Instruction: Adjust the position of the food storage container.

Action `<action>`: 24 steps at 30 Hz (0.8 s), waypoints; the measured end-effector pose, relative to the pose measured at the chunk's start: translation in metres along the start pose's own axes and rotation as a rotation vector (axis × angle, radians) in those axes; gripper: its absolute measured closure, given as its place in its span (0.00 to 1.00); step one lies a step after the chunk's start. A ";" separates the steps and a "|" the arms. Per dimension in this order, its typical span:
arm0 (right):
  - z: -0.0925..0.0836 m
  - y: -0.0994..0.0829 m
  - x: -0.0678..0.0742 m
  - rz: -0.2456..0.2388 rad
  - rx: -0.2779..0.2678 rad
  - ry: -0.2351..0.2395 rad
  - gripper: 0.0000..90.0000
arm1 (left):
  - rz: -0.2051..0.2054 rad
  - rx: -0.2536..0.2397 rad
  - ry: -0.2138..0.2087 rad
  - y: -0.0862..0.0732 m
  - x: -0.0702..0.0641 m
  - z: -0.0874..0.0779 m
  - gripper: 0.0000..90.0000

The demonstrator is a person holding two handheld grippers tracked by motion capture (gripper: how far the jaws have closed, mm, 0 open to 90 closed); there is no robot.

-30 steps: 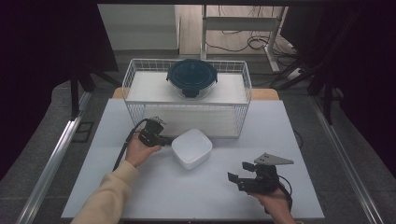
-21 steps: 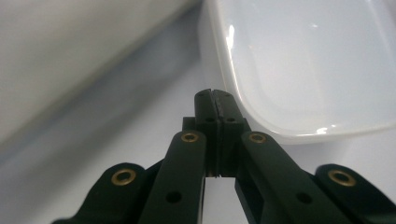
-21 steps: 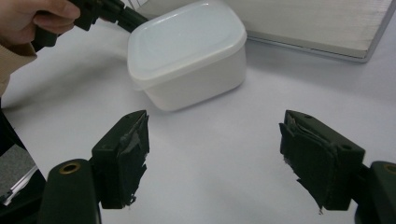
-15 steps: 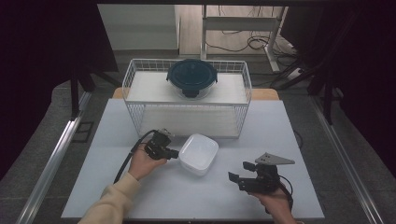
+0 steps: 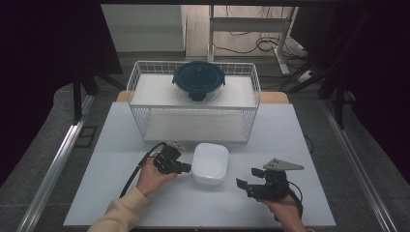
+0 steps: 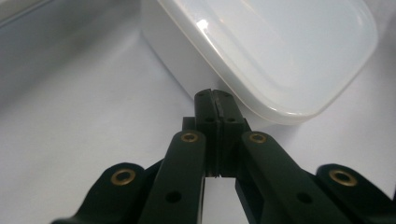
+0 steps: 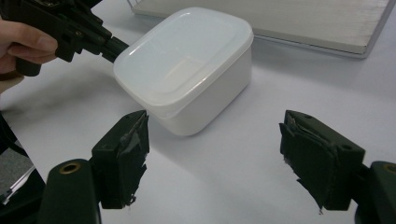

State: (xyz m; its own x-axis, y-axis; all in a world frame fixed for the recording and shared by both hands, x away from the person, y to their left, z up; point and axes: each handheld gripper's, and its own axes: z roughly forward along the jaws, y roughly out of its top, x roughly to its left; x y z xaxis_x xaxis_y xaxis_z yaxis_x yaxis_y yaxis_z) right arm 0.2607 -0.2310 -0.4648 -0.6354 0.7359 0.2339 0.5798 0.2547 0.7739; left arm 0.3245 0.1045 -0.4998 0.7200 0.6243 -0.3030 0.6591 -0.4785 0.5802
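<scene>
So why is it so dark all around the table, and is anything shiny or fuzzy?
High view: light falls on the white table; the surroundings stay black. Left gripper view: a bright glare spot on the white lidded box, near jaws soft. Right gripper view: the box casts a soft shadow.

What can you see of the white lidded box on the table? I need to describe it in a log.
The box is a squarish container with rounded corners, apparently milky white plastic, closed by a matching lid whose rim overhangs the walls. It sits upright and flat on the pale table, just in front of the wire basket. The shut left gripper has its tip against the box's side, under the lid rim. The open right gripper faces it from nearby without touching.
</scene>
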 end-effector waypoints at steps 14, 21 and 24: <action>0.001 -0.001 0.000 -0.003 0.007 0.003 0.26 | 0.025 -0.005 -0.038 0.005 -0.017 0.007 1.00; 0.001 -0.001 0.000 0.003 0.009 0.002 0.26 | 0.008 -0.022 -0.013 0.004 -0.012 0.002 1.00; 0.001 -0.001 -0.001 0.003 0.010 0.000 0.26 | -0.004 -0.039 -0.005 0.002 -0.010 -0.004 1.00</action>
State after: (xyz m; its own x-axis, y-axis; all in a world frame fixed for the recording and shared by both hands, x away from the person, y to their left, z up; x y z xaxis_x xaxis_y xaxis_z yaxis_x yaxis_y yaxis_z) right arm 0.2611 -0.2311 -0.4666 -0.6339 0.7365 0.2362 0.5868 0.2590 0.7672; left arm 0.3176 0.0996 -0.4926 0.7186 0.6232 -0.3087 0.6530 -0.4519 0.6078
